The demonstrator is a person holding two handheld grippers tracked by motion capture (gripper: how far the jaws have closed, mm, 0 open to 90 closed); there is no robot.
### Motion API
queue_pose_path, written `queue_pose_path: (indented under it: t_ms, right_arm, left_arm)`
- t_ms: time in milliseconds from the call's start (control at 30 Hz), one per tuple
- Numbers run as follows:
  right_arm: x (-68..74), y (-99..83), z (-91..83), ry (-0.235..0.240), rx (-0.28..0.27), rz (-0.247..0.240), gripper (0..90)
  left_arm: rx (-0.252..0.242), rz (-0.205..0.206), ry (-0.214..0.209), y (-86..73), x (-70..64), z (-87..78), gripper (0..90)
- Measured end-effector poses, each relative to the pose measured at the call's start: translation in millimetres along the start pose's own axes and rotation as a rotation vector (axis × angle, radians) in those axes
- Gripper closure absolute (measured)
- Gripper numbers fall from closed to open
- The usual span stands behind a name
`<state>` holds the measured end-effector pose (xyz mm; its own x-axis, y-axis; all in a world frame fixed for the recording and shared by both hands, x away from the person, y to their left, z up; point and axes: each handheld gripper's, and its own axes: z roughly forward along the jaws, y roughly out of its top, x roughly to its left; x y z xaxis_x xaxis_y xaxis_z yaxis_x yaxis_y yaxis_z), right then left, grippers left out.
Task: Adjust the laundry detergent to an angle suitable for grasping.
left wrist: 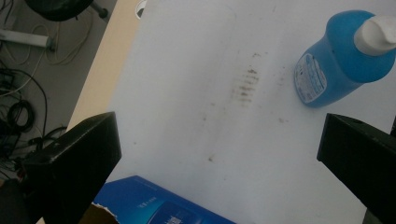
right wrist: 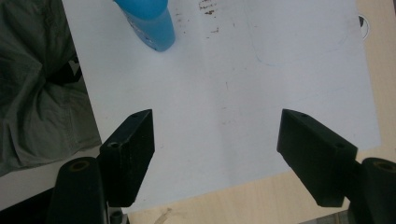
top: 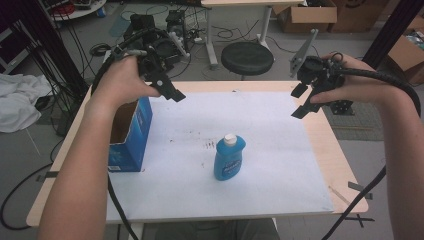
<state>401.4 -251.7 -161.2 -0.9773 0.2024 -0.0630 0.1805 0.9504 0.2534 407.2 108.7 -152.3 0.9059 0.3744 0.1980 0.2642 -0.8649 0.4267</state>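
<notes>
Both grippers are held above the far half of the table with their jaws spread wide and nothing between them: the left gripper over the open blue cardboard box at the left edge, the right gripper near the far right corner. Between them, nearer the person, a blue dish-soap bottle is seen standing upright on the white sheet, well apart from the box. A white cap, a printed label and a flattened, rounded plastic body are shown. It is judged to be moderately heavy if full, smooth and somewhat slippery, and slightly yielding when squeezed. A hold across the narrower sides at mid-body, below the shoulder, is judged the surest.
</notes>
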Motion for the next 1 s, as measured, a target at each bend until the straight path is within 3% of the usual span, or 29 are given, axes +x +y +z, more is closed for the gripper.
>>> queue_pose_path:
  t_ms: [367, 567, 1000]
  right_arm:
    - [3.2, -0.4, 3.0, -0.002, -0.006, -0.005, 26.9]
    - [4.5, -2.1, 3.3, -0.003, -0.011, -0.006, 26.9]
    - [7.5, -3.2, 8.3, 0.004, -0.010, -0.010, 26.9]
  left_arm:
    - [-0.018, -0.008, -0.062, -8.9, -33.0, 8.8, 0.1]
    - [-0.023, -0.015, -0.067, -9.7, -54.9, 18.3, 0.1]
    - [-0.050, 0.023, -0.106, -11.8, -83.5, 48.0, 0.1]
